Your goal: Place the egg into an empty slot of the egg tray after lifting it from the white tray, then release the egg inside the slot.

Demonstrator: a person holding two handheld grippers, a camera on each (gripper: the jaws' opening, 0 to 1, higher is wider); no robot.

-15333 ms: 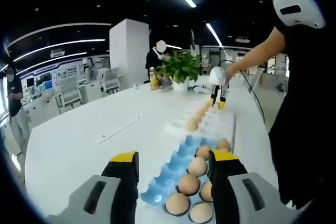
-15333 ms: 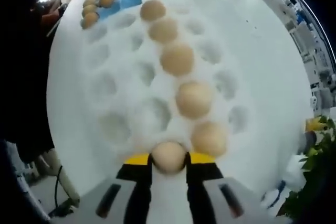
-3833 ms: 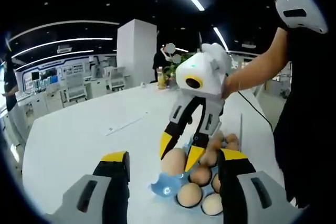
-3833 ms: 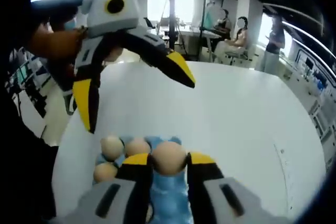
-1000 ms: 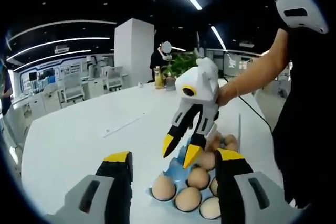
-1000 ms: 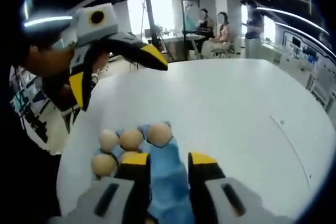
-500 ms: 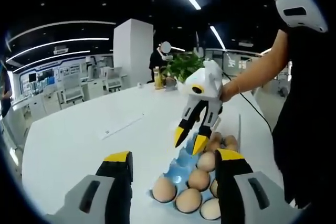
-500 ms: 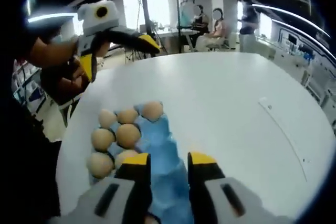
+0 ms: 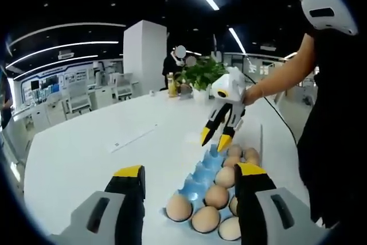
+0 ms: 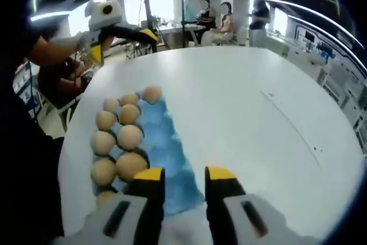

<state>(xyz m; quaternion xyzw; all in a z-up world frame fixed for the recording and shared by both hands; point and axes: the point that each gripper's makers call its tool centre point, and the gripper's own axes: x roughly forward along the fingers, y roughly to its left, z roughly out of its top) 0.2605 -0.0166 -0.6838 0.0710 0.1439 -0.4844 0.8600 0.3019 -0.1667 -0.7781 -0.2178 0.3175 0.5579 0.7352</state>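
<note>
Blue egg tray (image 10: 166, 153) on white table (image 10: 246, 124), eggs (image 10: 129, 137) seated in its slots along one side. Right gripper (image 9: 216, 139): jaws spread, empty, above tray's far end, apart from eggs. Left gripper (image 9: 189, 177): jaws spread, empty, eggs between them in left gripper view.

white-bodied right claw (image 9: 217, 139) with black, yellow-tipped jaws, left claw (image 9: 189, 181) grey with yellow pads, person in black clothing (image 9: 335, 119)

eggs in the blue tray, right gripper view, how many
8 eggs show on the blue tray: two rows along its left side, plus one at the far end; an eighth is half hidden by the right gripper.
</note>
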